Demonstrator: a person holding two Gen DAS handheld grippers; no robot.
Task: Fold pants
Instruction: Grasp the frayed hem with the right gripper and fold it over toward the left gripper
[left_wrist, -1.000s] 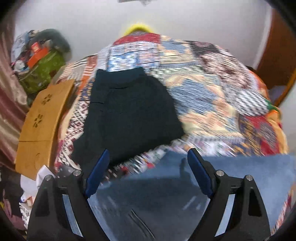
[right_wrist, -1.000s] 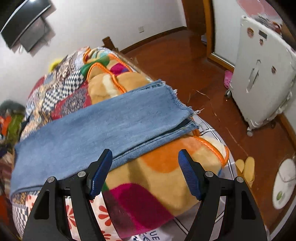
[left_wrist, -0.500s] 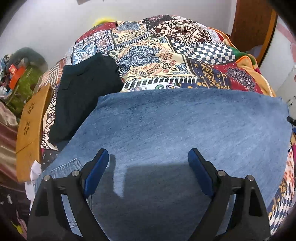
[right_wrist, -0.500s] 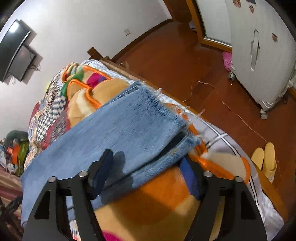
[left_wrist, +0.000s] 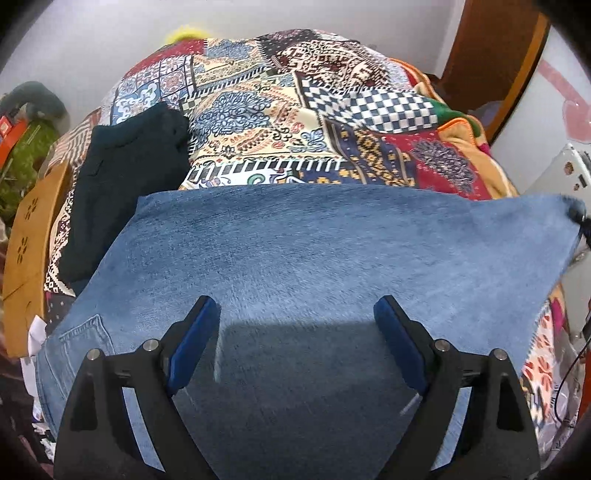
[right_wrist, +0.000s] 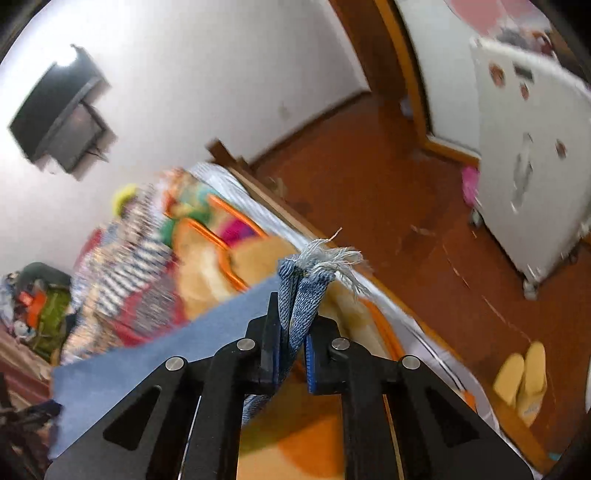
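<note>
Blue denim pants lie spread across the patchwork bedspread, back pocket at the lower left of the left wrist view. My left gripper hovers over the middle of the denim with its jaws wide open and nothing between them. In the right wrist view my right gripper is shut on the frayed leg hem of the pants, which is bunched between the blue pads and lifted off the bed. That raised hem corner shows at the right edge of the left wrist view.
Dark folded clothing lies on the bed left of the pants. A wooden board leans at the bed's left side. Right of the bed are wood floor, a white fridge, yellow slippers and a wall television.
My right gripper closed on the leg hem and raised it off the bed. My left gripper swung from the dark clothing to above the middle of the denim.
</note>
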